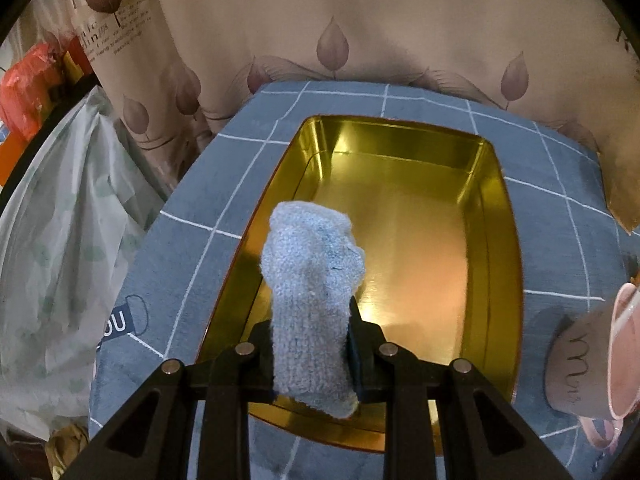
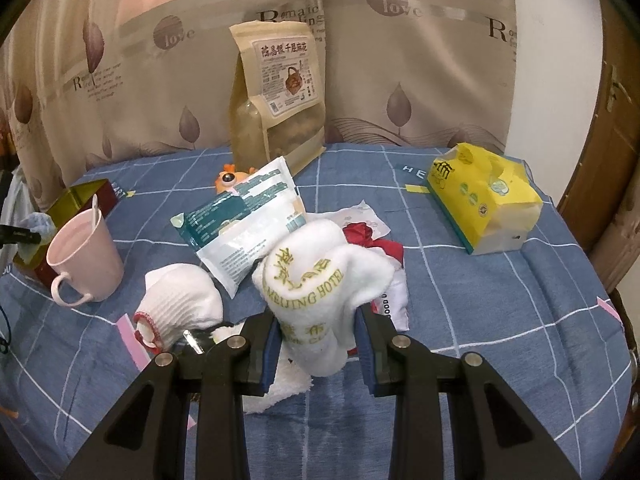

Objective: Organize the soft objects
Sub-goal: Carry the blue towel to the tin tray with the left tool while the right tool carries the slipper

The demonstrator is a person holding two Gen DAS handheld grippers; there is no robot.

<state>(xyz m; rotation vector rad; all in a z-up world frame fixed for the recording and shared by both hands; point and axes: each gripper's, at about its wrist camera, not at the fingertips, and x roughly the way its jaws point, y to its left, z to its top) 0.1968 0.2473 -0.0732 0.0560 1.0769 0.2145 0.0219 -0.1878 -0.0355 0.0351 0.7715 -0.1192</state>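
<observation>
In the left wrist view, the left hand-held gripper [image 1: 310, 334] at lower centre was closed on a fluffy light-blue knitted cloth [image 1: 312, 304], which stood up between its black fingers above the near end of a rectangular gold-lined metal tin [image 1: 492, 240]. The tin sat on a blue tabletop cover with a white grid [image 1: 248, 160]; a pink ceramic mug [image 1: 620, 352] showed at the right edge. In the right wrist view, the right hand-held gripper [image 2: 318, 336] at lower centre was clamped on a white hotel towel with gold embroidered lettering [image 2: 320, 280], lifted in a bunch. Left of it lay a white knitted glove with a red cuff [image 2: 180, 300], behind it a white-and-teal plastic pouch [image 2: 244, 220], and at the right a yellow tissue pack [image 2: 484, 196].
</observation>
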